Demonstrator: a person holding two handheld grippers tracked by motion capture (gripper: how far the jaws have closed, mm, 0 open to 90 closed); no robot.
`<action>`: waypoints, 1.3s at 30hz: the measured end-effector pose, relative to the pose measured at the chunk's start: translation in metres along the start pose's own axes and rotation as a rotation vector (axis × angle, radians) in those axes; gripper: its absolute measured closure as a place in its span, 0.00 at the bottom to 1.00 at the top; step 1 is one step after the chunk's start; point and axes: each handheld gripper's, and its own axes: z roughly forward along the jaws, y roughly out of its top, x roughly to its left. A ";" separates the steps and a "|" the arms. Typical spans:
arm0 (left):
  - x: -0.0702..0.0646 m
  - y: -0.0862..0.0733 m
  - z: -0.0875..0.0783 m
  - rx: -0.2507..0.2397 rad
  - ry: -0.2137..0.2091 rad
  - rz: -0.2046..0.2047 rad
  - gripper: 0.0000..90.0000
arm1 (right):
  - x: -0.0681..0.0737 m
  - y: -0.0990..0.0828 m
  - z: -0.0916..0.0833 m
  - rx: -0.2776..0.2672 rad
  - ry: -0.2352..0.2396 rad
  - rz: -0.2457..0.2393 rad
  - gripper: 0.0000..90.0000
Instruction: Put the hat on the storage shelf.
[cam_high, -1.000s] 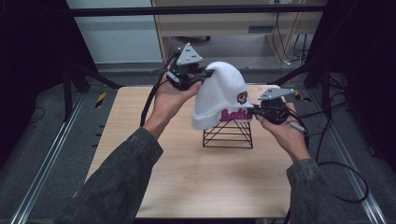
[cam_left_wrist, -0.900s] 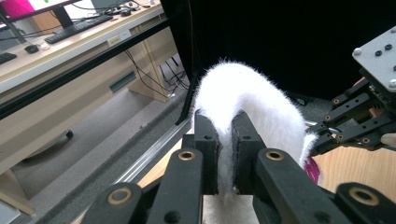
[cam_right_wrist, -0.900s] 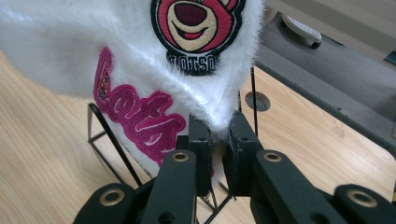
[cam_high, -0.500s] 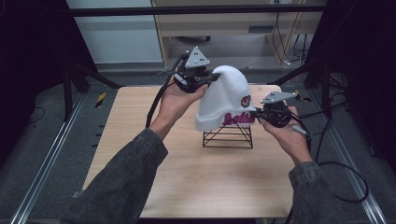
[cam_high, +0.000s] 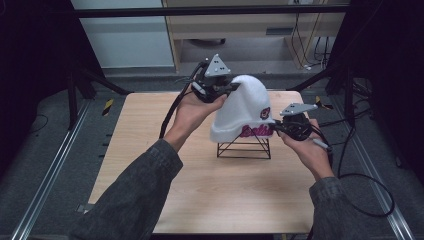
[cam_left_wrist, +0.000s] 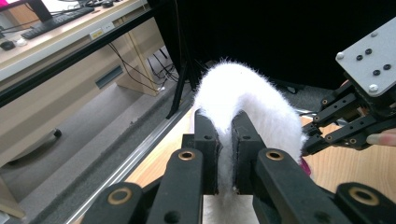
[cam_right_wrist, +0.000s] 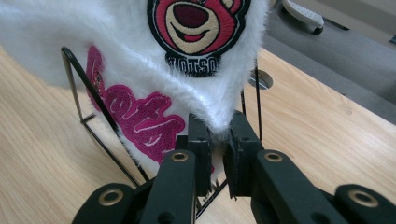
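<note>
High view: the wooden counter (cam_high: 150, 165) has wide bare room toward the person and on its left side, while the black wire stand (cam_high: 244, 148) sits right of the middle, nearer the far edge and well clear of every edge. A white fuzzy hat (cam_high: 241, 111) is draped over that stand. The left gripper (cam_high: 227, 91) meets the hat high on its far-left side, and the right gripper (cam_high: 276, 128) meets its lower right rim; dark frame posts flank the counter and grey floor with rails runs along both sides.

Left gripper view: the fingers (cam_left_wrist: 207, 140) are clenched on a fold of the white hat (cam_left_wrist: 252, 102), fur pinched between the pads. The counter's edge lies just below, with the floor and a long desk (cam_left_wrist: 56, 32) beyond to the left. The other gripper (cam_left_wrist: 355, 126) (with its grey plate) sits at the right.

Right gripper view: the fingers (cam_right_wrist: 200, 140) are clenched on the hat's lower hem (cam_right_wrist: 219, 116). The hat shows a round red bear patch (cam_right_wrist: 196, 28) above dark lettering and pink embroidered script (cam_right_wrist: 140, 123) along the rim. Black stand wires (cam_right_wrist: 88, 107) rise beneath it, and open wood (cam_right_wrist: 317, 121) stretches right to the counter's edge.
</note>
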 end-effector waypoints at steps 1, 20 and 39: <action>0.000 0.000 0.000 0.000 0.000 0.000 0.93 | 0.000 -0.001 0.000 0.001 0.001 0.002 0.91; -0.011 -0.010 0.014 0.033 -0.043 0.008 0.93 | 0.001 -0.020 0.007 0.032 -0.006 0.019 0.90; -0.015 -0.028 0.026 0.076 -0.061 -0.003 0.93 | 0.003 -0.037 0.017 0.076 -0.008 0.020 0.89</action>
